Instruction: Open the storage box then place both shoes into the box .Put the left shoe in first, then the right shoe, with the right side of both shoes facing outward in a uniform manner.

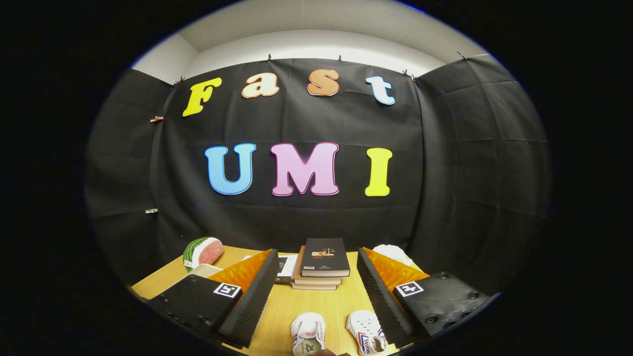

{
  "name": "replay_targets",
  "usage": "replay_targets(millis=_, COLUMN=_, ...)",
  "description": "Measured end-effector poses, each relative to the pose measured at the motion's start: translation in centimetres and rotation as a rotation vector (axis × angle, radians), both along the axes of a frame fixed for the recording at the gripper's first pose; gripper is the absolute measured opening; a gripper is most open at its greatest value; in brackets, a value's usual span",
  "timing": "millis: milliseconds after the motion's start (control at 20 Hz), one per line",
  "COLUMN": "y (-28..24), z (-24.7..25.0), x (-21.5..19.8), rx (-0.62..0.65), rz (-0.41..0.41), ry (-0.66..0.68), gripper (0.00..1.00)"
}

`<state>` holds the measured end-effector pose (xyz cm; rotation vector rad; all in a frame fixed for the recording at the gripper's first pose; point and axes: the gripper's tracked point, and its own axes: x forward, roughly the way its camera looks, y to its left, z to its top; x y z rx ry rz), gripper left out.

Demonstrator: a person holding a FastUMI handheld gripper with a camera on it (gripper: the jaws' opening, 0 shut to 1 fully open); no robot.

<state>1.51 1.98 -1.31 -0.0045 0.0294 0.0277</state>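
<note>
1. The gripper (316, 291) hangs above a light wooden table (282, 316), its two fingers spread wide apart and holding nothing.
2. Two small white shoes lie on the table between the fingers, toes pointing away from the camera. The left-hand shoe (307, 333) sits roughly midway between the fingers; the right-hand shoe (366, 336) lies just beside the inner face of the right finger (381, 296). Both carry red and blue side stripes. The two shoes are near each other but do not touch.
3. Beyond the shoes, straight ahead between the fingertips, stands a stack of books (320, 269), a dark-covered volume on top of several brown ones.
4. A flat item with a dark cover and white edge (286, 267) lies just left of the stack, partly hidden by the left finger (254, 291).
5. A toy watermelon slice (203, 252) rests at the far left of the table, beyond the left finger.
6. A pale flat board-like thing (205, 269) shows just ahead of the watermelon; what it is cannot be told.
7. A white object (393, 252) peeks out behind the right fingertip, mostly hidden.
</note>
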Motion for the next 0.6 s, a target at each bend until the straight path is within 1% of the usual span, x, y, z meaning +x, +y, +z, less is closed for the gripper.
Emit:
replay_targets(millis=200, y=0.4, z=-0.8, x=0.3, rx=0.004, rz=0.005, ry=0.029, gripper=0.97)
replay_targets(millis=350, y=1.1, z=-1.3, x=0.5, rx=0.017, rz=0.024, ry=0.055, gripper=0.97)
replay_targets(millis=600, y=3.2, z=-3.7, x=0.5, rx=0.051, rz=0.107, ry=0.155, gripper=0.97)
